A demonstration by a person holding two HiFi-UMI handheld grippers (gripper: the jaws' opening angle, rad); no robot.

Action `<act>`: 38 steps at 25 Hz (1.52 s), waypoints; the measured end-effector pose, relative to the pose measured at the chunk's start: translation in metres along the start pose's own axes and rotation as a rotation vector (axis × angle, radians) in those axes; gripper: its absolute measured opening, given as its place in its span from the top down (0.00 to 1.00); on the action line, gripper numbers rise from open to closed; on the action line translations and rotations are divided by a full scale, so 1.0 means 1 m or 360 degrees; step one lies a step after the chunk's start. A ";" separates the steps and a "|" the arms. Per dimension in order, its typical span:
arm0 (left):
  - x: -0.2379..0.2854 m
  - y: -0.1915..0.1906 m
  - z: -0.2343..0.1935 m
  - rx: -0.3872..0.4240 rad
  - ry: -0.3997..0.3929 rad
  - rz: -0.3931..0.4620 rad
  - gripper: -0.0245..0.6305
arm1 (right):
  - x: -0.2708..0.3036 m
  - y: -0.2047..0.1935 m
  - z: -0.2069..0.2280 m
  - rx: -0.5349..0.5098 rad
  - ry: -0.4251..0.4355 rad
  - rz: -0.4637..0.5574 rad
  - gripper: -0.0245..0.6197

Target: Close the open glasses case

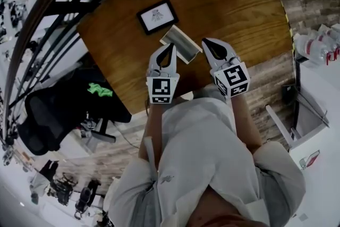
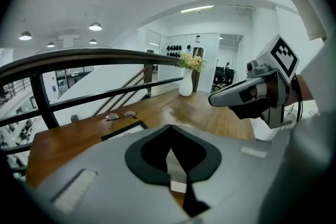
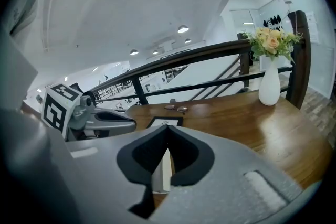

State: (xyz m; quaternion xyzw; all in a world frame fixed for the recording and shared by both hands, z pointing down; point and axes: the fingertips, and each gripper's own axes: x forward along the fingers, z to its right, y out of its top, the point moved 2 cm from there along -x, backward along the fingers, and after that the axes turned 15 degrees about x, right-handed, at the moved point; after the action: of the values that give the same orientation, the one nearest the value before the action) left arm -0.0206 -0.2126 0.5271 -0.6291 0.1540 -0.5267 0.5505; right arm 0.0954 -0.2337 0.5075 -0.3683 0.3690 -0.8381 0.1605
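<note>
On the left, my left gripper (image 1: 171,48) has its jaws together, the tips meeting, and nothing is clamped in them. In the left gripper view I see only a pale piece of the glasses case (image 2: 176,167) through the opening behind the closed tips, so the case lies straight ahead of this gripper and a little below it.

In the middle, the glasses case (image 1: 181,43) lies open on the wooden table (image 1: 234,18), near the edge that is on my side. Its long axis runs slanted, from the far left to the near right. The head view puts my left tips at the long side that faces me, about at the middle of it. I cannot tell if they touch it or only hover over it. Which of the two halves is the lid, I cannot tell from here either.

On the right, my right gripper (image 1: 204,41) also has its jaws together and holds nothing. Its tips stand just beside the right end of the case, and its own view shows the case (image 3: 162,171) standing as a pale strip directly ahead.

So the case is between my two grippers, and both are close to it. I judge the left one is better placed, because the lid must fold across the long axis and this gripper already faces the long side, while the right one can steady the end
</note>
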 end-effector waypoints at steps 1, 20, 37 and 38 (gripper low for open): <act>0.003 -0.003 0.002 -0.0007 -0.0005 -0.0011 0.93 | 0.002 -0.003 0.002 0.0005 0.0002 -0.0015 0.96; 0.043 -0.049 0.031 -0.0099 -0.0098 -0.0173 0.93 | 0.028 -0.054 0.027 0.0075 -0.0003 -0.0221 0.96; 0.061 -0.067 0.050 -0.0125 -0.0193 -0.0206 0.93 | 0.047 -0.084 0.029 0.0103 -0.0017 -0.0311 0.96; 0.062 -0.067 0.052 -0.0126 -0.0203 -0.0203 0.93 | 0.047 -0.085 0.029 0.0105 -0.0020 -0.0313 0.96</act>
State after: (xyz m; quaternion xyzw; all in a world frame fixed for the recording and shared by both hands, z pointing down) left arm 0.0214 -0.2095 0.6238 -0.6912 0.0989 -0.5131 0.4993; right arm 0.0849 -0.2160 0.6074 -0.4024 0.3023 -0.8592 0.0919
